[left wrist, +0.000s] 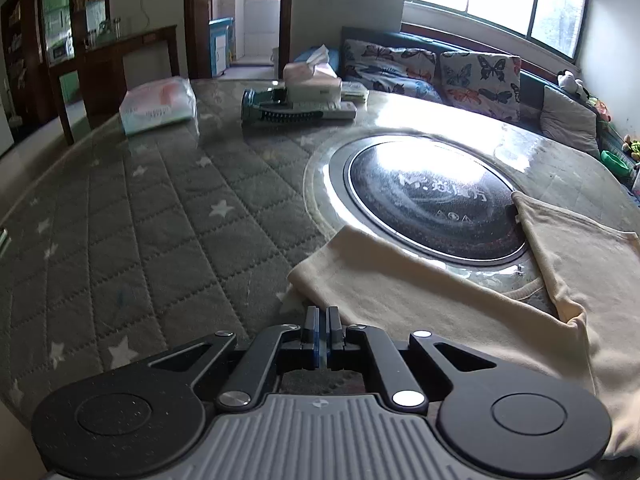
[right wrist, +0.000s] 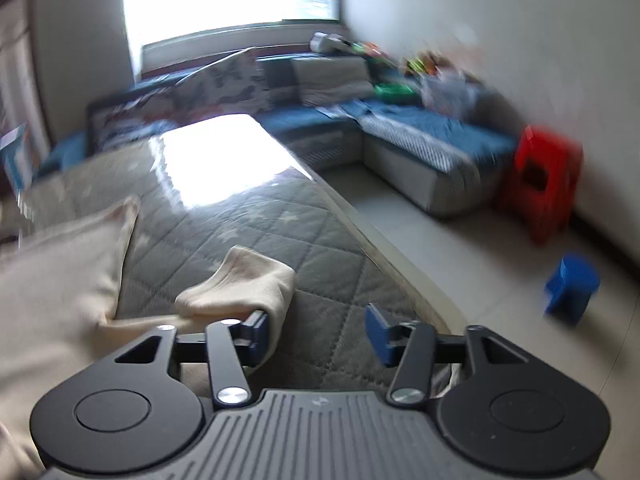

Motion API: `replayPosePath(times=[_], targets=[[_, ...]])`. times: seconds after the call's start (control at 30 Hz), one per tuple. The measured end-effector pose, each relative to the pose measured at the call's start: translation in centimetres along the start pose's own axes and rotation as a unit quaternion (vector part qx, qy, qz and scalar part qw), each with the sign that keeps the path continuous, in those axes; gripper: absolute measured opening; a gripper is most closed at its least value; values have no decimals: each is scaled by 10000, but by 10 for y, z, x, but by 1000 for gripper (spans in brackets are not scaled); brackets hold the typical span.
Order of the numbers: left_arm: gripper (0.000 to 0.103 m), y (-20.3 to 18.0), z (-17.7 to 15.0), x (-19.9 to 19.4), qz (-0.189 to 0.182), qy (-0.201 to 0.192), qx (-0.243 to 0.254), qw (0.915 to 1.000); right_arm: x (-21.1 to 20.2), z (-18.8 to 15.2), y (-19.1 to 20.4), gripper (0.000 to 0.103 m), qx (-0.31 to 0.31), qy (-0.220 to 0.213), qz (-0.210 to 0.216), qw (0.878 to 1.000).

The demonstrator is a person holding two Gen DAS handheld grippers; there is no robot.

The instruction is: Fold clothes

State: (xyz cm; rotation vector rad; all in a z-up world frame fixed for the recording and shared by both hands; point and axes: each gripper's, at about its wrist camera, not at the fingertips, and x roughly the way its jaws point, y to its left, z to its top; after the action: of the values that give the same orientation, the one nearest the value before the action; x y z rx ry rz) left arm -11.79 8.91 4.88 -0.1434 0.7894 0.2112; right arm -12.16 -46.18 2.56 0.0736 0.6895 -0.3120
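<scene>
The cream shirt [left wrist: 420,292] lies on the quilted table [left wrist: 160,208], spreading right. The left gripper [left wrist: 322,330] is pinched together at its near edge (whether on cloth, I cannot tell). The right gripper [right wrist: 316,334] stands apart beside a sleeve [right wrist: 248,284]; pinch cleanly, then fold flat.

Both the left gripper [left wrist: 322,322] and the right gripper [right wrist: 318,332] have black linkage arms (silver screws at the joints), blue pads and ribbed grey bodies.
</scene>
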Motion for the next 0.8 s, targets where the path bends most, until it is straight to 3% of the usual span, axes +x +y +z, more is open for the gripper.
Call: replayPosePath(times=[0.1,0.27,0.47,0.6,0.7,0.8], targets=[[4,-13,5,1,-153,-21,146,9998,6,-2,24,64,-699,-61,-102,9975],[5,-46,13,2,-543,-83,478,9973,22,0,47,65,-1249,-108,-173,9920],[9,-94,21,12,-922,-94,951,9911,21,20,21,67,-515,-419,-492,9966],[20,-126,25,27,-1064,-9,1179,9873,18,27,-9,67,60,-344,-584,9977],[28,-146,27,38,-1170,33,1333,9841,15,33,-14,66,97,-443,-658,9968],[29,-162,32,51,-1187,43,1428,9826,18,41,-16,63,323,-404,-513,9973]])
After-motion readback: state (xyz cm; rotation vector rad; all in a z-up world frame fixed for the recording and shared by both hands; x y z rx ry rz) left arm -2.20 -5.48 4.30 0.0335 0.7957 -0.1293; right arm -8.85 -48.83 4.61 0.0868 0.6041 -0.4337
